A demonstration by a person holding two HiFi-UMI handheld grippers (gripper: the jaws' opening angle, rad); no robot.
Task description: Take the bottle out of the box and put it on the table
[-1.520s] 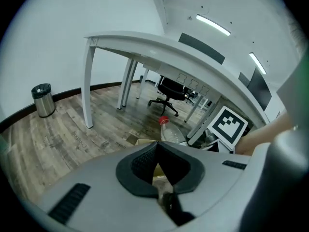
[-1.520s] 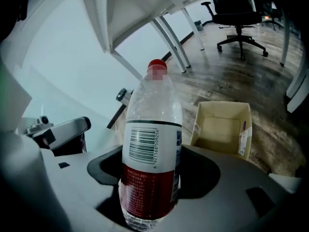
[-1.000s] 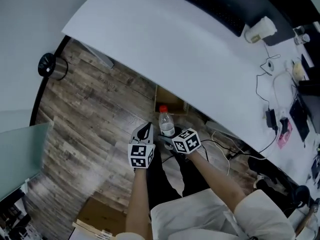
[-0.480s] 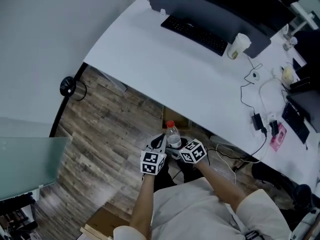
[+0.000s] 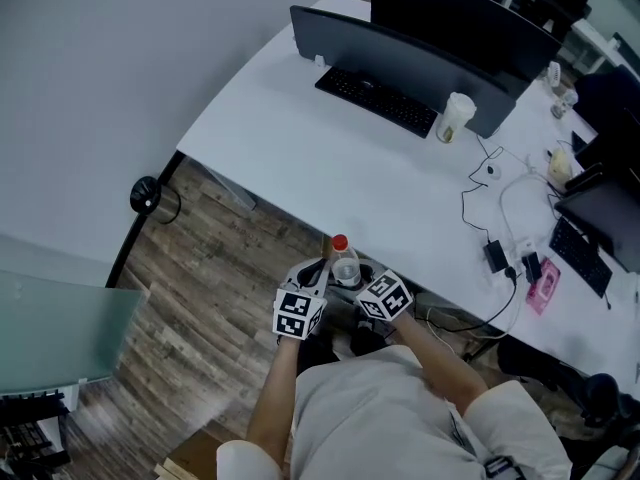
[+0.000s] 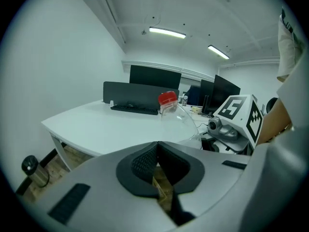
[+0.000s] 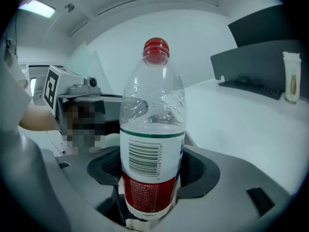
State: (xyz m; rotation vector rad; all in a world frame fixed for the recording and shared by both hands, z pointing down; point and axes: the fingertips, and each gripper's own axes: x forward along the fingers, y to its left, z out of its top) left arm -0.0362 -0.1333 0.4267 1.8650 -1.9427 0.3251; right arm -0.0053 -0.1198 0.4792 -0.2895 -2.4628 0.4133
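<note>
1. Bottle [image 7: 152,144]: clear plastic with a red cap [image 7: 156,50] and a red-and-white label bearing a barcode. It stood upright in the right gripper [image 7: 150,192].
2. Right gripper: its jaws were closed on the bottle's lower body, one dark pad on each side of the label, as seen in the right gripper view.
3. Position of bottle: in the head view it was held in the air over the wooden floor [image 5: 220,268], just off the near edge of the table [image 5: 300,138]. It did not rest on the table.
4. Left gripper [image 6: 157,166]: its jaws were together with nothing between them; only a thin slit showed below the pads. It was just beside the bottle on the left, and whether it touched the bottle could not be told.
5. Table: white with a curved near edge. Towards the far edge it carried a keyboard [image 5: 375,100], a dark monitor [image 5: 400,48] and a pale cup [image 5: 455,118], all well apart from the bottle.
6. Person: both forearms reached forward, and the two grippers were close together in front of the body.
</note>
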